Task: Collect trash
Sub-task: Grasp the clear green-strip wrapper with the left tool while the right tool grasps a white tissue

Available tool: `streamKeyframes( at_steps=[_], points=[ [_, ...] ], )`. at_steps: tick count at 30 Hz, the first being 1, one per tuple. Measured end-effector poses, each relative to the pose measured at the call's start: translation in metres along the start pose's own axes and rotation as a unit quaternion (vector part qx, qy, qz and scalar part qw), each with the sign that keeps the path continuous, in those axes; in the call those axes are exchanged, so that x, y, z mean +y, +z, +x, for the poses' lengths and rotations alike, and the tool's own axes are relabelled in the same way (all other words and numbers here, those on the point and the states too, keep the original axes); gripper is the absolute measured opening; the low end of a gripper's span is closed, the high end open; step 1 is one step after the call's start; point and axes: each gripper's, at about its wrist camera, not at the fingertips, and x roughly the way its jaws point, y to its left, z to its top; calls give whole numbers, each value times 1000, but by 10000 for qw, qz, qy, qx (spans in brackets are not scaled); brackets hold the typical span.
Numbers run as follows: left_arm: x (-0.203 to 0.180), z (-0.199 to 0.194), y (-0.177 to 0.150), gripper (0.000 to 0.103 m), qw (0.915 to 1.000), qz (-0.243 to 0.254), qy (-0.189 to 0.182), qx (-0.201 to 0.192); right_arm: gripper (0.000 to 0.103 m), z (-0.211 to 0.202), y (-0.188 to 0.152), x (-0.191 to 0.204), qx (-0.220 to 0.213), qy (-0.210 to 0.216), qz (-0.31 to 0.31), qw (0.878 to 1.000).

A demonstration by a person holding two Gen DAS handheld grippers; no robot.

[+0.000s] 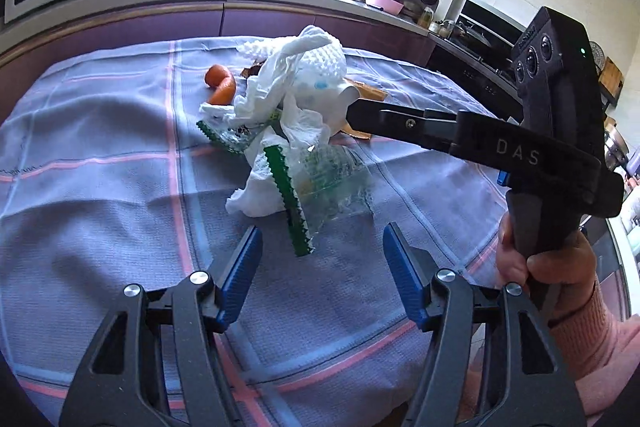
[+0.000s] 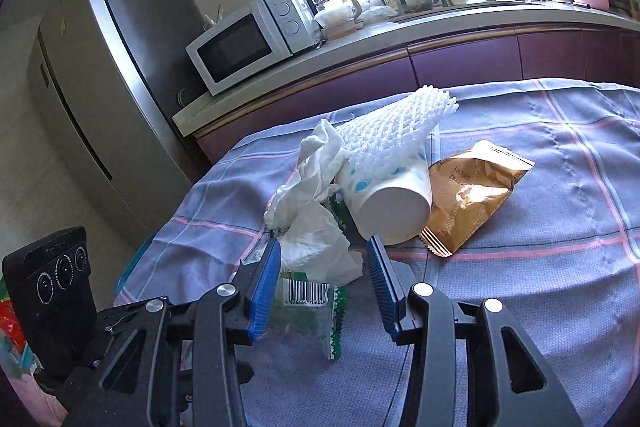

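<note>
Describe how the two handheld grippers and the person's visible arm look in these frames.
Both the left gripper and the right gripper have black linkage arms with silver pivot bolts and ribbed blue pads. The right gripper's black body carries the white letters "DAS", three round lenses and a small green light. The hand holding it wears a pink knitted sleeve.

Two black grippers: left gripper (image 1: pixel 322 259) and right gripper (image 2: pixel 324 281), each with ribbed blue pads (image 1: pixel 244 269) and silver round pivot screws (image 1: pixel 201 277). Pale "DAS" lettering on the right one's body, small green light above three round lenses. Knitted pink sleeve (image 1: pixel 592 339) at the wrist.
</note>
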Motion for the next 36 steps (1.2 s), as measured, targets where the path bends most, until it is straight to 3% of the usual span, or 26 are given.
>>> streamKeyframes(
  at_steps=[2, 5, 8, 16, 19, 25, 27, 29, 30, 36],
  points=[
    [2, 7, 3, 56, 9999, -115, -21, 90, 43, 3, -2, -1, 47, 12, -1, 10000],
    [6, 15, 8, 41, 9996, -229, 8, 185, 43, 5, -3, 0, 97, 48, -13, 9999],
    [11, 18, 9, 19, 9992, -329, -26, 209, 43, 6, -4, -1, 127, 81, -17, 9999],
    [12, -10, -6, 16, 9999, -139, 13, -34, 43, 12, -1, -2, 220, 157, 62, 9996],
    [15, -29, -13, 15, 9998, -50, 106, -159, 50, 19, 0, 3, 356, 211, 26, 9991],
    [32, -66, -28, 15, 9983, -131, 421, -376, 50, 32, -3, 20, 579, 80, -261, 9979],
    [40, -74, -30, 15, 9975, -205, 518, -436, 45, 33, -4, 22, 629, 43, -319, 9975],
    [48, -83, -33, 15, 9964, -266, 633, -493, 26, 34, -6, 22, 674, 56, -323, 9972],
    [52, -86, -34, 15, 9959, -304, 671, -522, 23, 34, -7, 22, 702, 68, -329, 9970],
    [73, -107, -38, 15, 9926, -492, 882, -678, 13, 27, -11, 26, 683, 81, -335, 9971]
  ],
)
